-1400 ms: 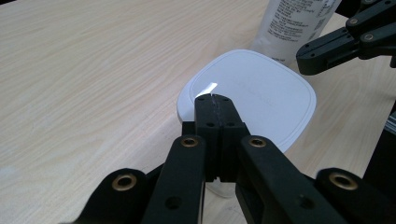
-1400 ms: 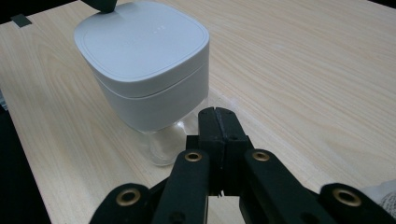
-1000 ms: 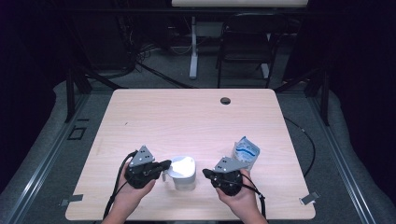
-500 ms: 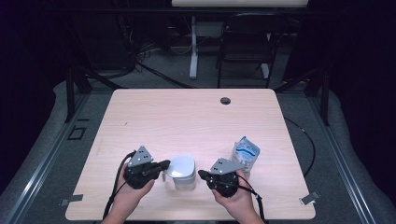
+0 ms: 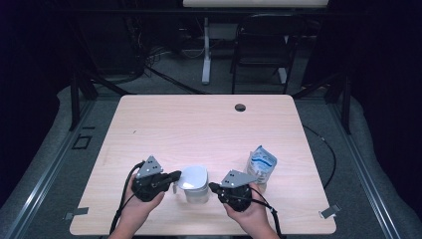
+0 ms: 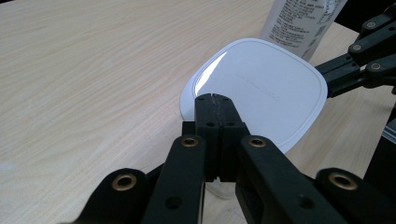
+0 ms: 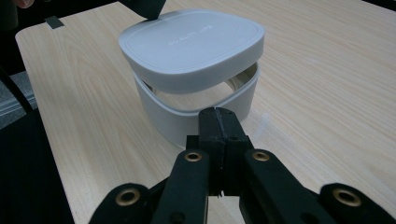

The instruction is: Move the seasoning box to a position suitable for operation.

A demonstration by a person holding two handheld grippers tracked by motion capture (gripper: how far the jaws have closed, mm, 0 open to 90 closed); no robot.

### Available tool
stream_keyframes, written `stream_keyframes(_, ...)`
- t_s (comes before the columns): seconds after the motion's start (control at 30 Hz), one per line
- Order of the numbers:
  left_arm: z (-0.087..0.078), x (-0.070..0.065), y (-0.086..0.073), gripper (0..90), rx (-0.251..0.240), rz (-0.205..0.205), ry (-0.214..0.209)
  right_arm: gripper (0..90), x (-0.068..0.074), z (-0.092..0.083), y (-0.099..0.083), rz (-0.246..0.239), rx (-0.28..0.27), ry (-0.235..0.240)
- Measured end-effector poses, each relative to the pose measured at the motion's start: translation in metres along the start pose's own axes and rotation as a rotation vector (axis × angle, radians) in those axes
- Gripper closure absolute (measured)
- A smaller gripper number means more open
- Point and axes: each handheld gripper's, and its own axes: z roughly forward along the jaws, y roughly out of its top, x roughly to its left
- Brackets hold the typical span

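A white rounded-square container stands near the table's front edge, between my two grippers. Its lid sits above the lower wall with a gap showing between them. My left gripper is shut, and its tip rests at the lid's near edge with nothing between the jaws. My right gripper is also shut and empty; its tip is right at the container's wall on the opposite side.
A blue and white pouch stands upright just right of the container, behind my right hand; it is also visible as the pouch beyond the lid. A dark cable hole lies at the table's far edge. Chairs and stands are beyond the table.
My right gripper has edged left, closer to the container. The left gripper and the pouch have stayed in place.
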Motion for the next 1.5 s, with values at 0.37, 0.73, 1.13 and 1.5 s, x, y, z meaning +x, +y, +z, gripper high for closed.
stream_keyframes(0.37,0.0,0.0,-0.001,90.0,-0.008,0.0,0.003,90.0,0.003,0.0,0.005,-0.016,-0.019,-0.001)
stream_keyframes(0.73,0.0,0.0,-0.002,90.0,-0.01,-0.005,0.008,90.0,0.003,0.001,0.009,-0.021,-0.018,0.006)
stream_keyframes(1.13,-0.007,0.008,-0.004,88.3,-0.01,-0.019,0.026,89.8,0.003,0.001,0.011,-0.011,-0.014,0.006)
stream_keyframes(1.5,-0.015,0.015,-0.006,85.7,-0.03,-0.054,0.027,89.7,0.004,0.001,0.019,-0.016,-0.002,0.008)
